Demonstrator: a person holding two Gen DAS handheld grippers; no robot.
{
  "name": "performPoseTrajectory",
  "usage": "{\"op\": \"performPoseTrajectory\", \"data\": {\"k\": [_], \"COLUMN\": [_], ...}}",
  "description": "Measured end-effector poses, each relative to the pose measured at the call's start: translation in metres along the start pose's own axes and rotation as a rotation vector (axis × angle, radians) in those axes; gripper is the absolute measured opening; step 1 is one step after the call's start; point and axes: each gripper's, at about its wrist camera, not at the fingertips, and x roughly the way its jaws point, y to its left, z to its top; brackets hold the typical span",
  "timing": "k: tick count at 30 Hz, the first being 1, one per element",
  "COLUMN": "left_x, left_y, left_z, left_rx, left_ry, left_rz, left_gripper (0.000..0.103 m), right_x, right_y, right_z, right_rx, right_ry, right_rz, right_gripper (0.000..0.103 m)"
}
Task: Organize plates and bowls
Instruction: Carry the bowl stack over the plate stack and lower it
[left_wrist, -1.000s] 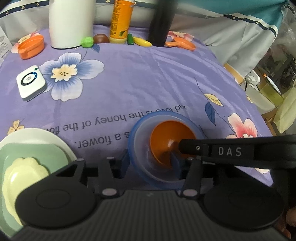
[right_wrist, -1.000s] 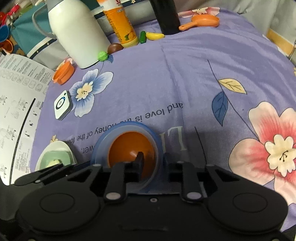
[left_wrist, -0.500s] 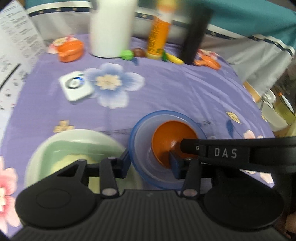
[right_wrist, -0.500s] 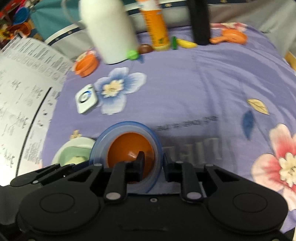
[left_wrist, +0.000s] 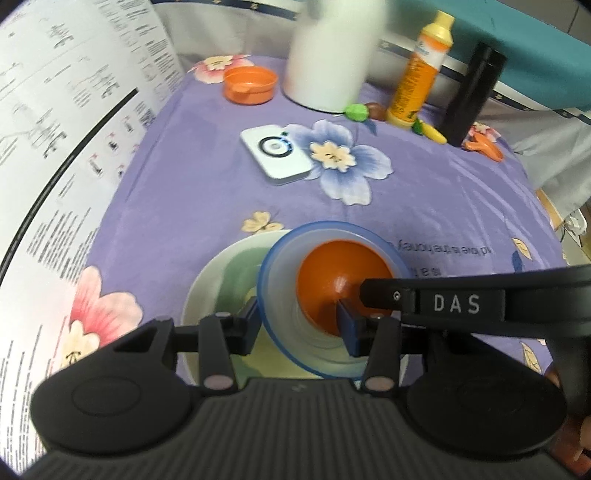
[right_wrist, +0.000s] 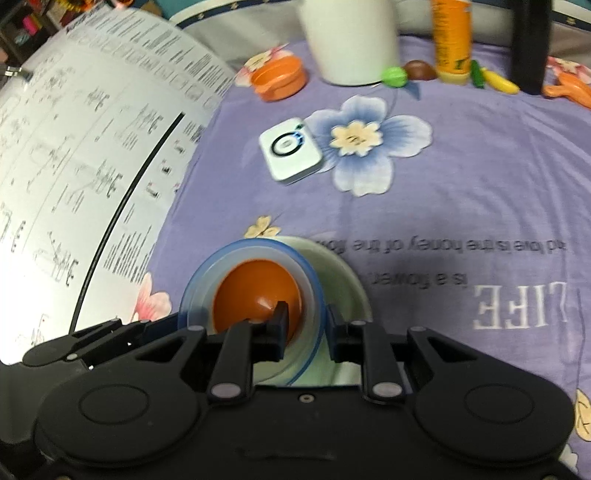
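A small bowl (left_wrist: 334, 273) is nested in a larger bowl (left_wrist: 280, 295), which is held above a plate (left_wrist: 207, 288). Behind them a small device (left_wrist: 275, 155) lies, and bottles (left_wrist: 421, 74) are lined up farther back.

White jug (left_wrist: 328, 55), orange bottle (left_wrist: 421, 74), printed sheet (left_wrist: 55, 122)

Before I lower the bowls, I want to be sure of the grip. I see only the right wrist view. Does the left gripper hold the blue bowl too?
Observer: Yes. The left gripper straddles the blue bowl wall, one finger outside, one inside by the orange bowl.
Operator: What lies under the bowls on that side?
Observer: A green plate sits in the white plate, showing left of the bowl.
Operator: Is the green plate empty?
Observer: No, something pale yellow lies in it, mostly hidden.
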Motion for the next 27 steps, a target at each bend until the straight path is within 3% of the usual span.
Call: {"op": "performPoseTrajectory", "data": {"k": [27], "left_x": [0.019], "left_y": [0.016], "left_z": [-0.003], "left_rx": [-0.015], "left_ry": [0.050], "left_rz": [-0.010], "left_gripper": [0.043], "right_x": [0.026], "right_y": [0.003], "right_z": [0.001], "right_rx": [-0.013], "right_ry": [0.064], "right_rz": [-0.002], "right_gripper": [0.021]}}
